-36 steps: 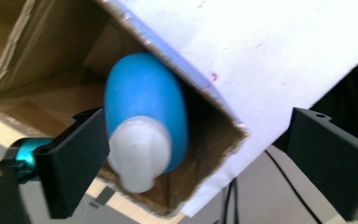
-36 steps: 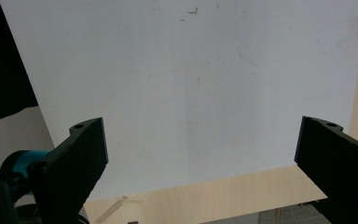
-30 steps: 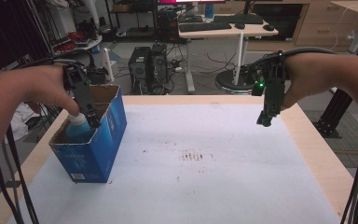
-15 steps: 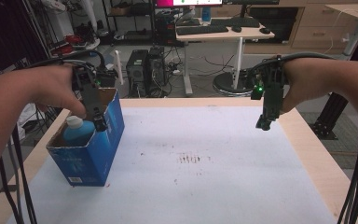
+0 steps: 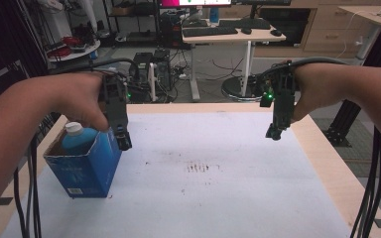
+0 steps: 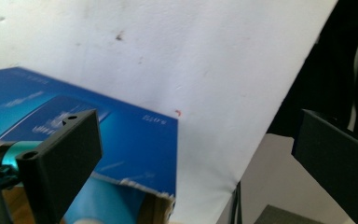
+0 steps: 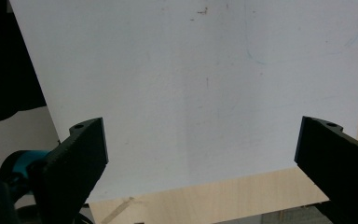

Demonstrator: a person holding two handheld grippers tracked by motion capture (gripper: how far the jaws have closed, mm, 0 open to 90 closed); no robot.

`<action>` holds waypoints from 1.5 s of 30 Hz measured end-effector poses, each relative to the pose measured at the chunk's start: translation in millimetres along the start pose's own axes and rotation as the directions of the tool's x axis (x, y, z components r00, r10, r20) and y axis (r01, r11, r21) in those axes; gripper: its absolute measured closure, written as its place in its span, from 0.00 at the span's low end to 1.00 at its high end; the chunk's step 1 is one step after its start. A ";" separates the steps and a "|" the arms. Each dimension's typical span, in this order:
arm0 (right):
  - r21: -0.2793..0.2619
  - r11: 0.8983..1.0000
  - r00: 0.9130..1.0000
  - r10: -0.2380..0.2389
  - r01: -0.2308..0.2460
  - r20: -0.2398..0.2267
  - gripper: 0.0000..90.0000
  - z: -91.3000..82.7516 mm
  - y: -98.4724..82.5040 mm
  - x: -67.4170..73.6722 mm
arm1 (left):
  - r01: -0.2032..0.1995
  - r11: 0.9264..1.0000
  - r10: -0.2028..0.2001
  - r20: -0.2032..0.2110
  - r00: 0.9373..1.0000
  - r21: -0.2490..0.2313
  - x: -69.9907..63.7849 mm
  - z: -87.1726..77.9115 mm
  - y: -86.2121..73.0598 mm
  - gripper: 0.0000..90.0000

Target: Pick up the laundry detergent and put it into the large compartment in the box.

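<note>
Hovering our left gripper, jaws apart and empty, beside the blue carton at the tabletop's near left; a blue bottle stands inside. Right gripper, likewise apart, waits far right.

Glossy blue cardboard box, matt white sheet (probably paper) on pale wood table.

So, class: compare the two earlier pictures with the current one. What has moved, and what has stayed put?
The left gripper has risen out of the blue box, jaws open, leaving the bottle standing inside. The right gripper stays hovering, open, over the table; the box hasn't shifted.
</note>
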State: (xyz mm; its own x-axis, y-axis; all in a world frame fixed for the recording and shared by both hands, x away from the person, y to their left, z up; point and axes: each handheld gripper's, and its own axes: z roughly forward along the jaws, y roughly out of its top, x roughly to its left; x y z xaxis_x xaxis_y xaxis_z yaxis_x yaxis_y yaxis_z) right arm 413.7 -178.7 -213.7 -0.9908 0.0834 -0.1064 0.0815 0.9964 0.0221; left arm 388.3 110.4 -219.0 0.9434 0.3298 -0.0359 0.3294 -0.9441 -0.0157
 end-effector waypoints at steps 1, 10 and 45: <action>0.000 1.000 1.000 -0.004 0.004 0.000 0.02 0.6 1.1 0.9 | -0.013 1.000 0.013 0.007 1.000 0.000 -1.0 1.8 2.4 0.02; 0.002 1.000 1.000 -0.023 0.023 -0.004 0.02 1.7 3.7 -0.2 | -0.105 0.995 0.105 0.041 0.994 -0.006 -1.7 19.8 16.4 0.02; 0.021 1.000 1.000 -0.013 0.013 -0.004 0.02 1.4 7.8 -4.3 | -0.130 0.991 0.130 0.026 0.991 0.016 -3.9 38.0 16.7 0.02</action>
State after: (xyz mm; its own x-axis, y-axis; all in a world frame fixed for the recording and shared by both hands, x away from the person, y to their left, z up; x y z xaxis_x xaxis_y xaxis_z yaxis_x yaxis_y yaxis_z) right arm 418.8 -171.2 -214.5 -0.9922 0.0704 -0.1026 0.0708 0.9975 -0.0007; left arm 388.7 93.5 -257.1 0.9769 0.2041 -0.0634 0.2028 -0.9788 -0.0270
